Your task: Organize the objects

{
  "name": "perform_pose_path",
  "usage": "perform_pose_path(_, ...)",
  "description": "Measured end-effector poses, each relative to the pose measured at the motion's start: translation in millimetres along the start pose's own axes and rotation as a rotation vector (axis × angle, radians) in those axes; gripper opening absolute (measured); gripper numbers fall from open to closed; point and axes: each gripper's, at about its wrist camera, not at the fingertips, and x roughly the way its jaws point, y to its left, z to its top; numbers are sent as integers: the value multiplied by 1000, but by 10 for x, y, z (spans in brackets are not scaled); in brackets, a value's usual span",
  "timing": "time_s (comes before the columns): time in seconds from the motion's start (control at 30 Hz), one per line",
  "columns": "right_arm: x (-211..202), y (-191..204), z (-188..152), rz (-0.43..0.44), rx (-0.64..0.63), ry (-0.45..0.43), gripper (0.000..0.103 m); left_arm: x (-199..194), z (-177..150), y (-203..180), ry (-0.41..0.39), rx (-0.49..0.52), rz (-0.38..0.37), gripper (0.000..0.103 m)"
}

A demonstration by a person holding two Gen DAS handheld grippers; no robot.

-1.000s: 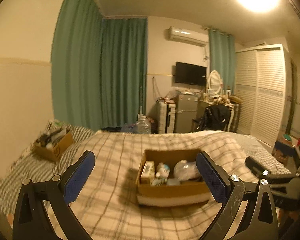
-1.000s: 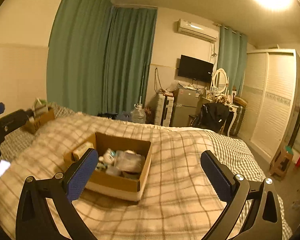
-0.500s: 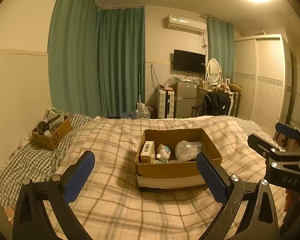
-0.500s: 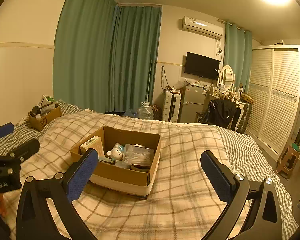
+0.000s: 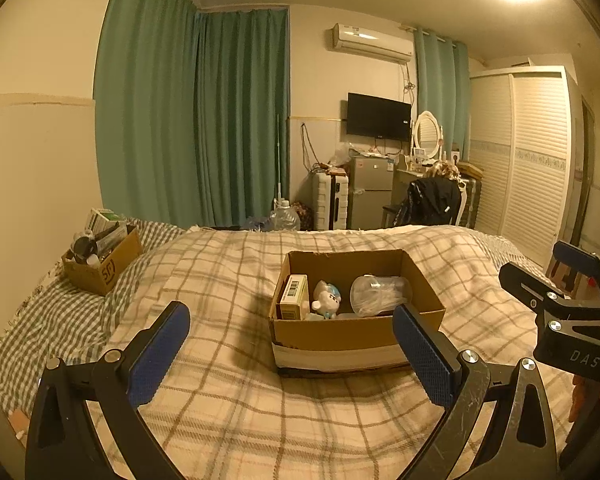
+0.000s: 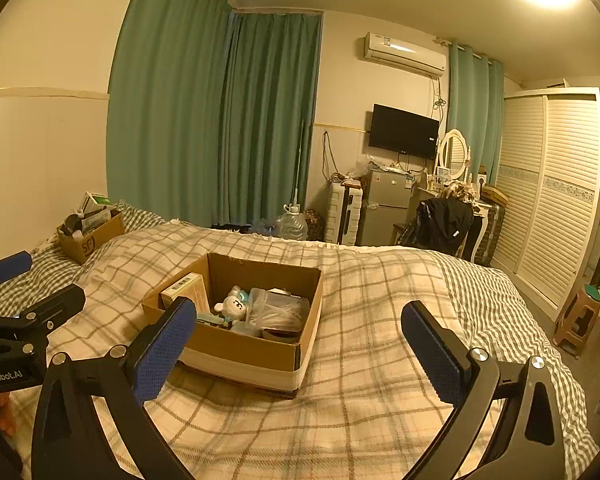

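Now | left tongs [image 5: 290, 354], right tongs [image 6: 300, 350]: wide open, empty | far box [image 5: 104, 270] reads "SF" (sideways)

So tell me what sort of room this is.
A bedroom in someone's home, most likely. A bed with a plaid blanket fills the foreground, a louvered wardrobe lines the right wall, and a vanity mirror stands near a wall TV.
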Motion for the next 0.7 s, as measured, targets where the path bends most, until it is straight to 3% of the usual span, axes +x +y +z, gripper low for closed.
perform_pose_path(0.7,23,66,-52,-1,0,13,103,38,-42,18,23,-6,-3,103)
